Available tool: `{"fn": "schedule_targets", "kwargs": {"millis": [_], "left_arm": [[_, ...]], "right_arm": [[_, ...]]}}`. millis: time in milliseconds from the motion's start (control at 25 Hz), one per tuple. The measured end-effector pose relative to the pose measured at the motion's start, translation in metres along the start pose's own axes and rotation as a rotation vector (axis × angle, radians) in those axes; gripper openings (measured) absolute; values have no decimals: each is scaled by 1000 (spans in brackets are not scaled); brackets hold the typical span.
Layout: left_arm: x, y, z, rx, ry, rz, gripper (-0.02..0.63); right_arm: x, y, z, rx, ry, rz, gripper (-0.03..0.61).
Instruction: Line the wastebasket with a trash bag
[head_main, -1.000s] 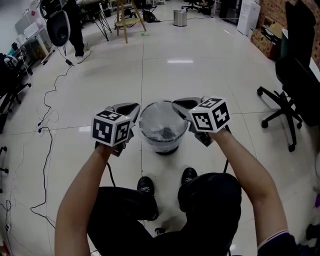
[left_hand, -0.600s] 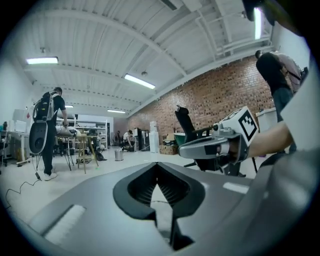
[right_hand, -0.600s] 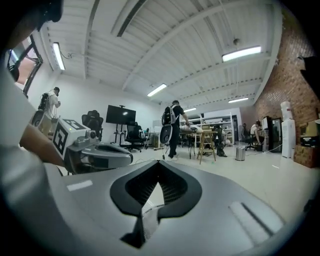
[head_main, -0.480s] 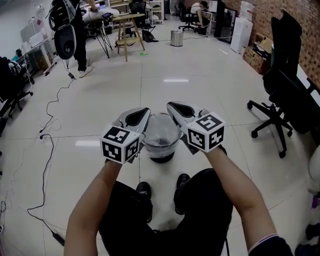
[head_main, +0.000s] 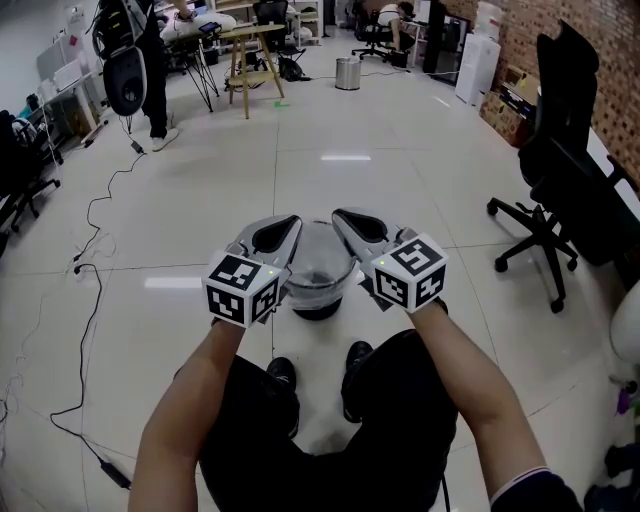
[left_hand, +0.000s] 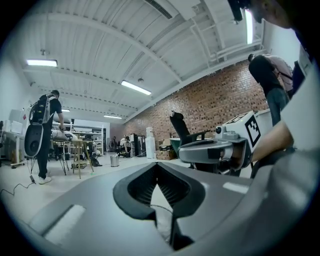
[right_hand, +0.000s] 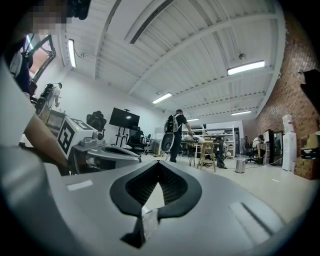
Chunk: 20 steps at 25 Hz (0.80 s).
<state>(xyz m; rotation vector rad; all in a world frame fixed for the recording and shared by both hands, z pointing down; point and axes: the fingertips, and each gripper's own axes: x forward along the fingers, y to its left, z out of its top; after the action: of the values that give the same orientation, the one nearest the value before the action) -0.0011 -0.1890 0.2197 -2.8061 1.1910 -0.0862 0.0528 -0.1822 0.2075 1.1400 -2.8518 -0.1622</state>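
On the floor in front of my shoes stands the small round wastebasket (head_main: 318, 282), with a clear trash bag (head_main: 320, 262) inside it. Both grippers hover side by side just above its rim, pointing level and away from me. My left gripper (head_main: 287, 226) is shut, and a thin strip of clear film (left_hand: 162, 227) shows pinched in its jaw slit. The right gripper (head_main: 343, 217) is shut too, with a crumpled bit of clear film (right_hand: 148, 222) caught between its pads. In the head view the film running from the basket up to the jaws is too faint to trace.
A black office chair (head_main: 548, 215) stands to the right by a brick wall. Cables (head_main: 92, 262) trail over the floor at the left. Far back are a wooden stool (head_main: 250, 58), a metal bin (head_main: 347, 72) and a standing person (head_main: 135, 60).
Both grippers have risen from the two sides of the basket's rim and drawn closer together above it. Both stayed shut.
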Motion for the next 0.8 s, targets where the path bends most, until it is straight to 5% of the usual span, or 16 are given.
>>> {"fn": "schedule_targets", "kwargs": {"millis": [800], "left_arm": [[-1, 2, -1, -5, 9, -6, 11]], "right_arm": [[2, 4, 2, -12, 3, 13, 0]]}}
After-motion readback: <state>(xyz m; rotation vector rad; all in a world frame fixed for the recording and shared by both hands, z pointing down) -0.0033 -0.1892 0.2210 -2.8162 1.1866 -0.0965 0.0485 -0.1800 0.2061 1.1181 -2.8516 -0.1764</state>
